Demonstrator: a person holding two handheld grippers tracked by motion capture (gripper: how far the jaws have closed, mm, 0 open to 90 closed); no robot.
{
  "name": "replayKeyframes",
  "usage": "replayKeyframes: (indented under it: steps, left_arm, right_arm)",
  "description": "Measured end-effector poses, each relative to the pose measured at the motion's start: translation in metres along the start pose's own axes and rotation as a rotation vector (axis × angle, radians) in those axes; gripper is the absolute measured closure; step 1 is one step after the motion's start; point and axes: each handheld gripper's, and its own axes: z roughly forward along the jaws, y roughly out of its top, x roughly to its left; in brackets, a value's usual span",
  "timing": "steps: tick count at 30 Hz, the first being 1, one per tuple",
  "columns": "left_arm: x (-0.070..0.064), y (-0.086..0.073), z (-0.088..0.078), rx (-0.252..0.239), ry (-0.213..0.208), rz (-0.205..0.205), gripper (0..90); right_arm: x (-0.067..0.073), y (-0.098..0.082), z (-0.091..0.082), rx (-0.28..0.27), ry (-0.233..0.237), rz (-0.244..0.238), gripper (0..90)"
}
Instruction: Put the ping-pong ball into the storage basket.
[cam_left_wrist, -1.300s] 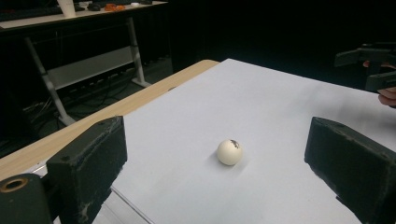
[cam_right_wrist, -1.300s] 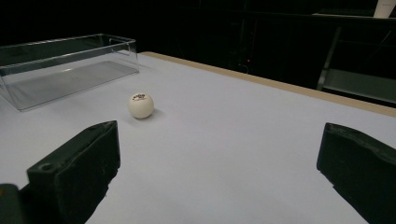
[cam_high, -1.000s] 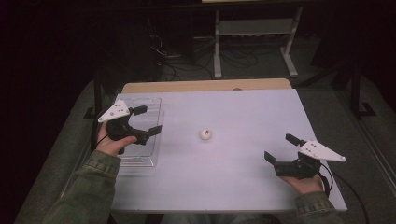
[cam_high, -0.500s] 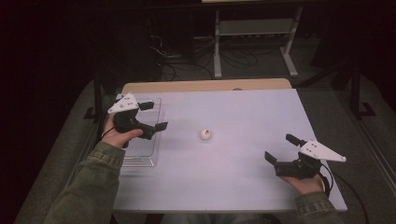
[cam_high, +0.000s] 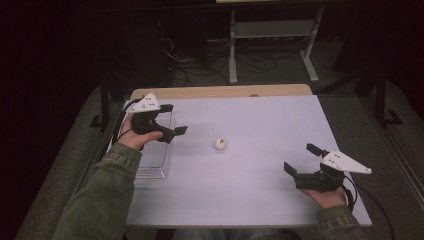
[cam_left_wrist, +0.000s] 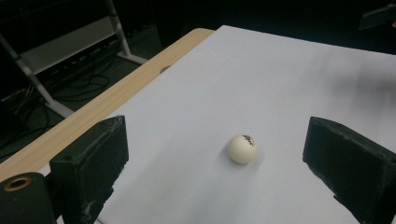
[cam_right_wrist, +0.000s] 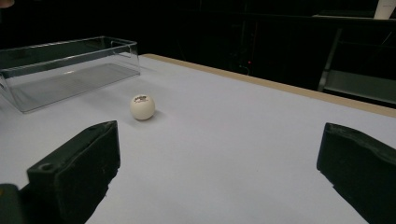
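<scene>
White ball (cam_high: 220, 144) sits loose mid-table (cam_high: 260, 200), well apart from both claws. Left gripper (cam_high: 172, 120) hovers by the clear tray (cam_high: 150, 172), jaws apart and empty; right gripper (cam_high: 300, 159) gapes too. A clumsy nudge could send the ball rolling off.

- left gripper (cam_high: 174, 119) has shifted toward the far edge of the table and a bit toward the ball (cam_high: 220, 144), closing some of the gap
- it now sits over the far end of the clear tray (cam_high: 150, 170), jaws wide apart and pointed at the ball, nothing between them
</scene>
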Motion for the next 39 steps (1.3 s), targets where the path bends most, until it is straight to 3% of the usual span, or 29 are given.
replayKeyframes:
  steps: [6,15,24,30,39]
  left_arm:
    - [0.002,0.004,0.01,0.028,-0.015,0.002,6.3]
    - [-0.002,0.015,0.026,0.07,-0.041,0.055,9.7]
    - [-0.002,0.018,0.042,0.11,-0.058,0.072,9.7]
    - [-0.004,0.02,0.053,0.179,-0.064,0.112,9.7]
    - [-0.006,0.021,0.07,0.222,-0.093,0.111,9.7]
  right_arm:
    - [0.001,0.0,0.0,0.001,0.001,-0.002,0.0]
    - [0.001,0.0,0.0,-0.001,0.0,-0.001,0.0]
    - [0.0,0.0,-0.001,-0.002,0.004,0.001,0.0]
    - [0.0,0.0,-0.001,-0.002,0.005,0.001,0.0]
    - [0.0,0.0,-0.001,-0.003,0.004,0.002,0.0]
